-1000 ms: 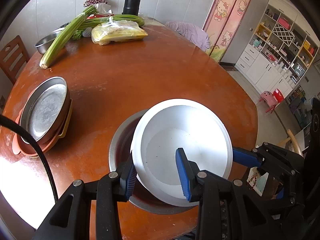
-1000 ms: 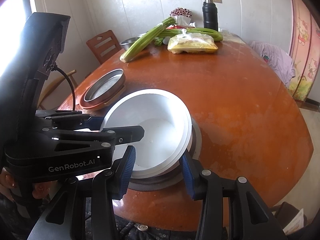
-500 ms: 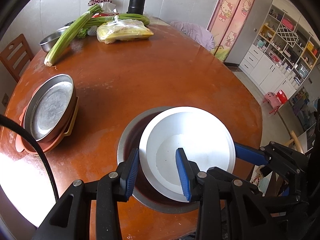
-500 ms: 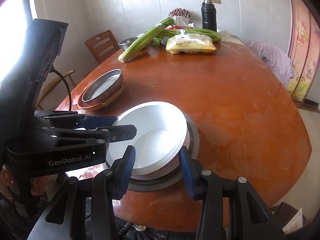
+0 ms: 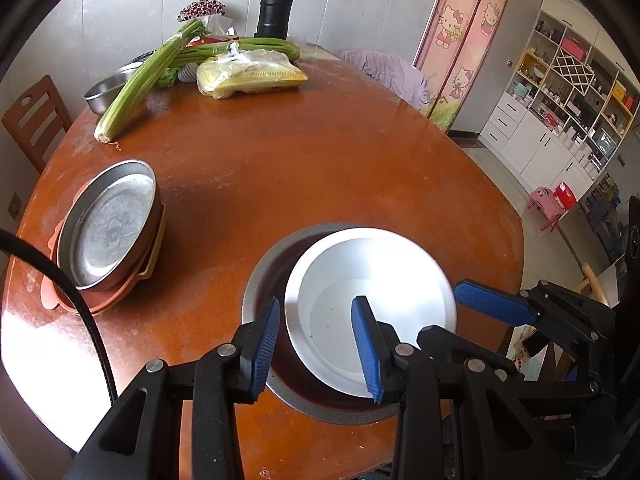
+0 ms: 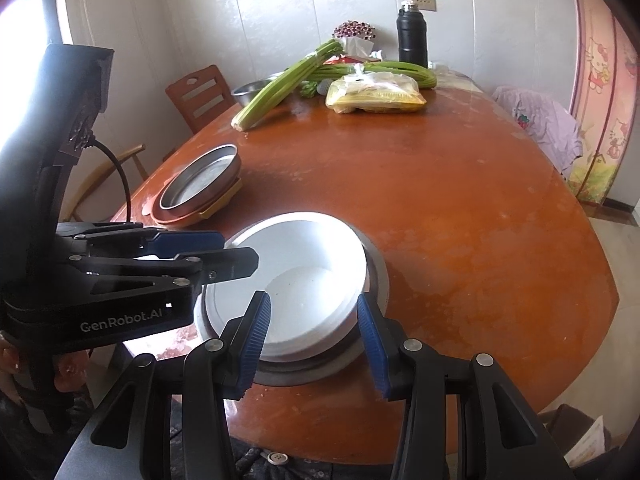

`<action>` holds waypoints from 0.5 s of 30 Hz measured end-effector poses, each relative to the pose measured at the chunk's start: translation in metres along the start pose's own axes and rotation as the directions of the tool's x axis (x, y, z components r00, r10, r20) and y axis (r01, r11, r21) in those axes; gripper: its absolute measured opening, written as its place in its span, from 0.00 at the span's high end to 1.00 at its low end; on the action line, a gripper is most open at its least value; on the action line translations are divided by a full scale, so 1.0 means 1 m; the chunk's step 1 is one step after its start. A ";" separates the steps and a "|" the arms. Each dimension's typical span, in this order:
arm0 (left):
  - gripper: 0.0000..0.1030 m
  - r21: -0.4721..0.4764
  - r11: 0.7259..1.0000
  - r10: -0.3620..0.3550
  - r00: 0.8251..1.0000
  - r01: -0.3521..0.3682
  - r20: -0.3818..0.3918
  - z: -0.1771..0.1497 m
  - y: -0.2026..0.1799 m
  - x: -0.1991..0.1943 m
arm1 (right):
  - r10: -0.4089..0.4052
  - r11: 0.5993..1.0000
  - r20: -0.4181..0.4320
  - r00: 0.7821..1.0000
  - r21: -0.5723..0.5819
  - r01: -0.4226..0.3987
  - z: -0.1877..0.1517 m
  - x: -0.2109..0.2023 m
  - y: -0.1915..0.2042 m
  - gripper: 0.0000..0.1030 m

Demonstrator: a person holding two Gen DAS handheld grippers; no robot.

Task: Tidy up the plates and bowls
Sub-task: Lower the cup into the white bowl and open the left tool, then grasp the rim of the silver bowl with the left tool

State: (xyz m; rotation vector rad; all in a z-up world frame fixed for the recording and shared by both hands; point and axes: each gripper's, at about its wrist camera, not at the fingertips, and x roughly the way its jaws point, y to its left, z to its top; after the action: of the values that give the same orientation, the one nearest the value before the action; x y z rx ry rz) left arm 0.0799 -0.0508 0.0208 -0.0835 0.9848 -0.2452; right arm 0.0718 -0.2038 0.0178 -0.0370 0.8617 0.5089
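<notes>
The round orange-brown desk [image 5: 320,168] fills both views. Low in the frame, a white bowl [image 5: 372,312] sits tilted inside a larger grey metal bowl [image 5: 260,280]. At mid left, a steel pan [image 5: 108,224] is stacked on orange plates [image 5: 60,296]. The left gripper [image 5: 316,340] straddles the white bowl's near-left rim, jaws narrow; whether the pads press on it I cannot tell. The right gripper [image 6: 312,344] likewise straddles the right rim, grip unclear.
</notes>
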 end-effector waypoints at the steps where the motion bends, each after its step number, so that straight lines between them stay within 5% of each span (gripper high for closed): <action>1: 0.64 -0.002 1.000 0.001 1.000 -0.001 0.002 0.000 0.000 -0.001 | 0.000 1.000 0.000 1.000 0.001 0.000 0.000 0.000 0.000 0.54; 15: 0.59 -0.010 0.999 0.037 0.998 -0.037 0.054 0.001 0.007 -0.022 | -0.030 0.999 0.046 0.998 -0.014 0.031 0.005 -0.013 0.000 0.54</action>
State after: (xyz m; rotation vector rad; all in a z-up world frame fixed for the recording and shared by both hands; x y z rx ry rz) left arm 0.0702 -0.0389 0.0375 -0.0800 0.9324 -0.2033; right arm 0.0684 -0.2080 0.0307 -0.0516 0.8110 0.4857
